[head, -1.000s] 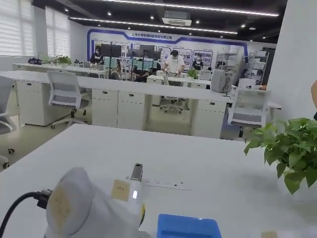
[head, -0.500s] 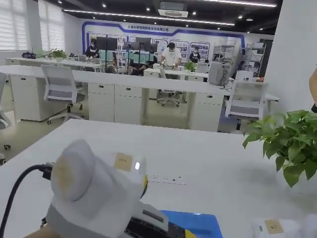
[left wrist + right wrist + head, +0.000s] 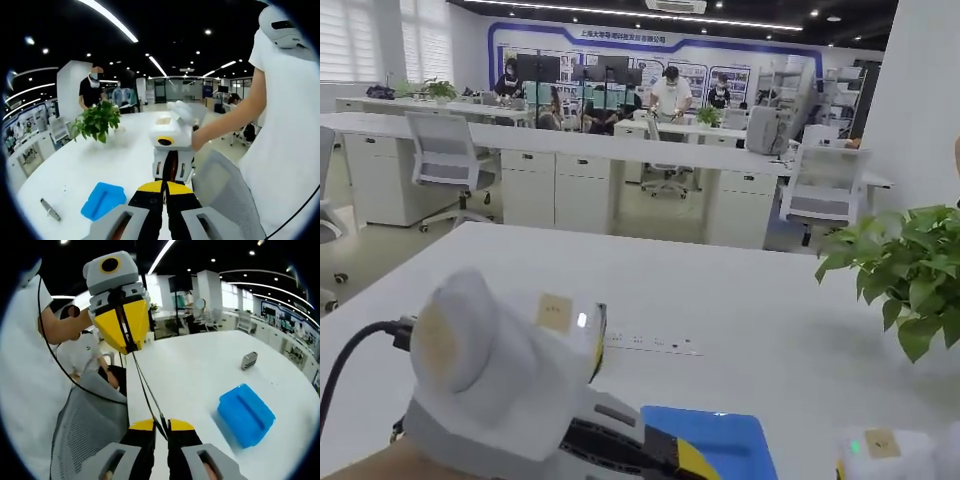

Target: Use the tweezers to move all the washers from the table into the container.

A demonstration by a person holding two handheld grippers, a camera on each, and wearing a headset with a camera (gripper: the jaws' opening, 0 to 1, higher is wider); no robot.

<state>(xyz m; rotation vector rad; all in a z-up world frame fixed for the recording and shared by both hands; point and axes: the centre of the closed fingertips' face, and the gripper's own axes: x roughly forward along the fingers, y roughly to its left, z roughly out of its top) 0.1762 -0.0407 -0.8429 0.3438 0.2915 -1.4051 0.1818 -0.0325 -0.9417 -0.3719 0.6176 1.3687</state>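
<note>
Thin dark tweezers (image 3: 145, 390) span the gap between my two grippers above the white table (image 3: 200, 370). My right gripper (image 3: 161, 426) is shut on one end of them. My left gripper (image 3: 131, 347), with yellow jaws, pinches the other end. Seen from the left gripper view, my left gripper (image 3: 163, 186) has its jaws together and faces the right gripper (image 3: 170, 167). The blue container (image 3: 246, 415) lies on the table to the side; it also shows as the blue container (image 3: 102, 200) and the blue container (image 3: 720, 445). In the head view the left gripper (image 3: 688, 462) sits low at the left.
A small grey metal block (image 3: 248, 360) lies on the table beyond the container. A potted plant (image 3: 910, 290) stands at the table's right edge. A grey mesh chair (image 3: 85, 425) sits at the table's near side. Desks, chairs and people are farther off.
The left gripper has come up larger and nearer in the head view, its yellow jaws now showing. The right gripper has entered at the lower right corner. The head camera has shifted.
</note>
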